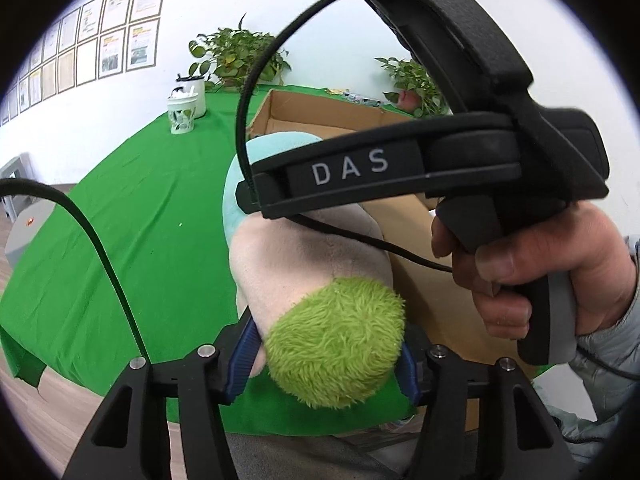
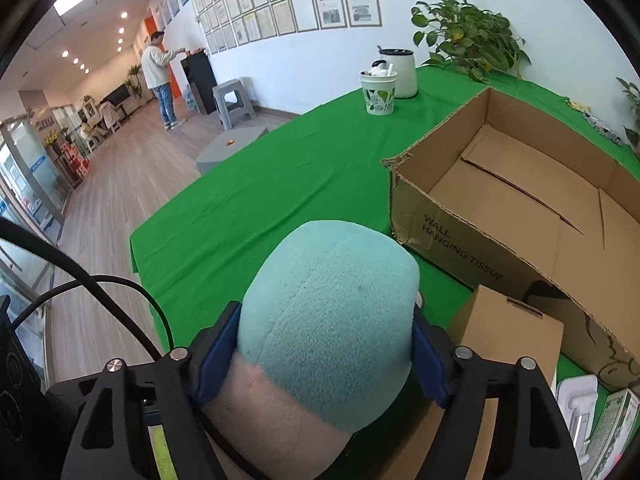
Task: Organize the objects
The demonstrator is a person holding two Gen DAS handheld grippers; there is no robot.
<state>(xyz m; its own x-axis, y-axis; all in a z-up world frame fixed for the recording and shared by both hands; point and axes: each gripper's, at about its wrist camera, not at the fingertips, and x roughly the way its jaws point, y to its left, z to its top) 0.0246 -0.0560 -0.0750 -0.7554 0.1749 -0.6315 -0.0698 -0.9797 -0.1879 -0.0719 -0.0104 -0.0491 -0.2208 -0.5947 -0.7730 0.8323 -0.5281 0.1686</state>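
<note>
**Plush toy gripped at both ends, box ahead**

Nearest the left wrist camera: left gripper closed on the fuzzy green end of the plush toy, blue pads pressed into the pile on either side. Nearest the right wrist camera: right gripper clamped around the teal end of the same toy, jaws wide enough only for the stuffed body, pads dented into the fabric. Held clear of the green tablecloth, long axis running from one claw to the other: green tip, beige middle, teal cap. Seen from the left camera, right hand wrapped around its gripper handle just past the toy.

Beyond the teal end, to the right: a small closed carton, then the large open cardboard box, its open top showing only folded bottom flaps. Box lying forward and right of the toy, nearer the right gripper than the left. Likely next move, judging by the task: carry over the near rim and lower in, roughly along the box's long side.

Farther back: patterned cup, white canister, potted plant by the wall.
</note>
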